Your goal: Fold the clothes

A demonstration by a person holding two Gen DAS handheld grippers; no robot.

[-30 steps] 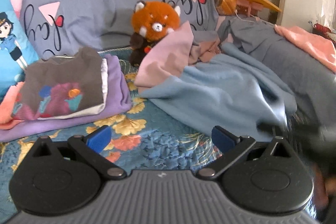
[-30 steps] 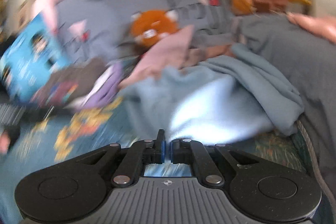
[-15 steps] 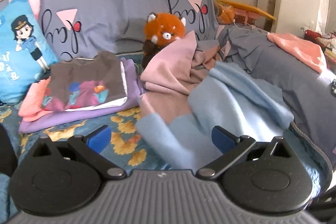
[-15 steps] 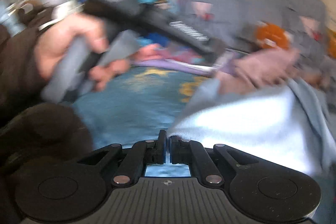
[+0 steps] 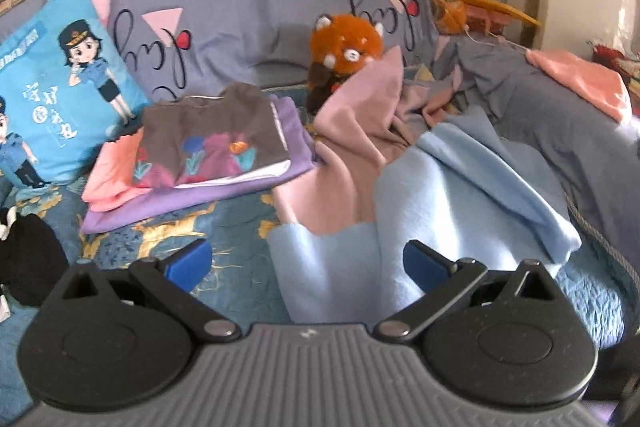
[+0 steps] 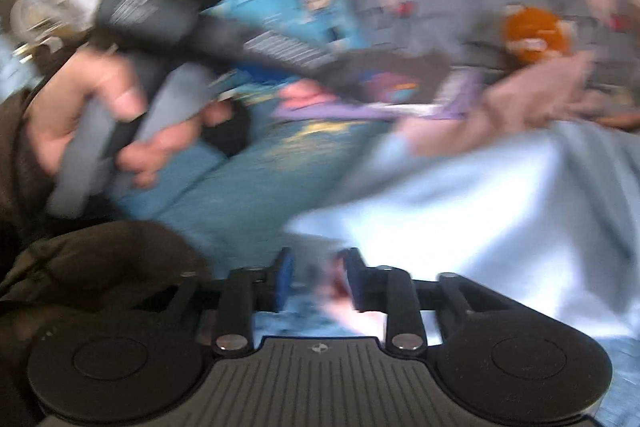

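Garment in hand: a pale blue and dusty pink fleece garment (image 5: pixel 452 187) is shown crumpled at centre right of the left wrist view, on the floral bedcover (image 5: pixel 172 227).
Finished work: a folded stack (image 5: pixel 208 155) is seen at left of centre, apart from the loose garment.
Left gripper (image 5: pixel 308 263): jaws spread wide, nothing pinched; the blue hem lies beneath them.
Right gripper (image 6: pixel 316 279): jaws opening; blurred cloth may lie between the pads, but no pinch can be told.
Handling, as judged: soft, limp and light; sagging and bunching are to be expected, and slipping is unlikely on the fleece nap.
Hold, as judged: the hem corners at lower centre are best taken, one per gripper.
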